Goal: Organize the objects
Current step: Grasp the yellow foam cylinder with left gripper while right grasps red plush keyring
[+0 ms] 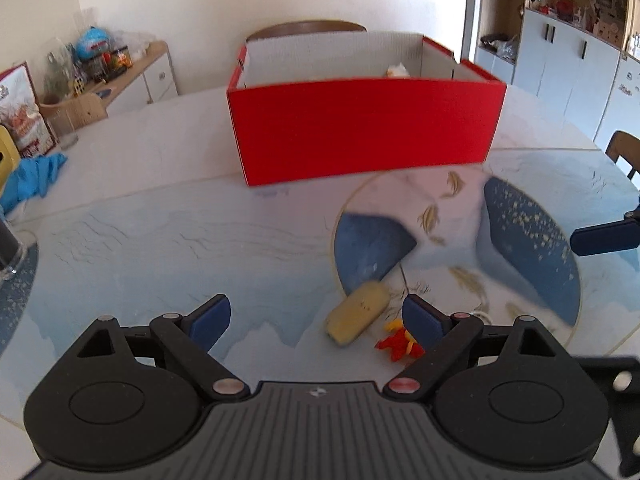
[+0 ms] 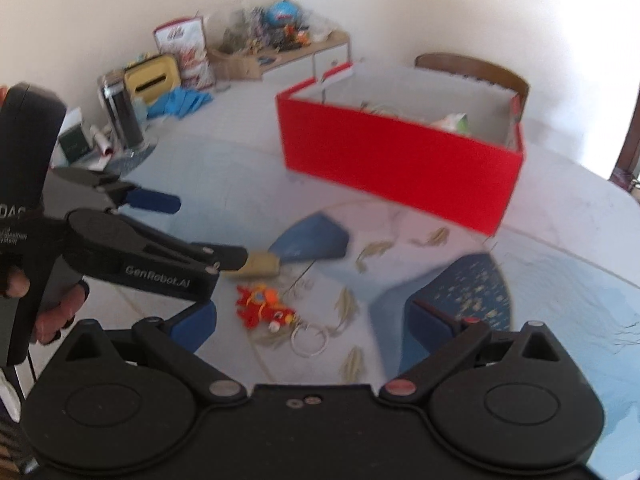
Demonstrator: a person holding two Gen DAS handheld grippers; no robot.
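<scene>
A yellow oblong toy (image 1: pixel 357 319) lies on the table just ahead of my open, empty left gripper (image 1: pixel 316 322). A small red and orange toy (image 1: pixel 399 344) lies beside it, close to the right finger. In the right wrist view the red toy (image 2: pixel 264 307) lies on the table ahead of my open, empty right gripper (image 2: pixel 314 326), and the yellow toy (image 2: pixel 262 264) is partly hidden behind the left gripper's finger (image 2: pixel 224 258). An open red box (image 1: pixel 360 128) stands farther back and holds a few items; it also shows in the right wrist view (image 2: pixel 400 164).
The table (image 1: pixel 160 240) has a blue and white patterned top. A blue cloth (image 1: pixel 34 180) lies at its left edge. A white ring (image 2: pixel 309 341) lies near the red toy. Chairs stand behind the box (image 1: pixel 306 28) and at the right (image 1: pixel 624 152). Cluttered cabinets line the walls.
</scene>
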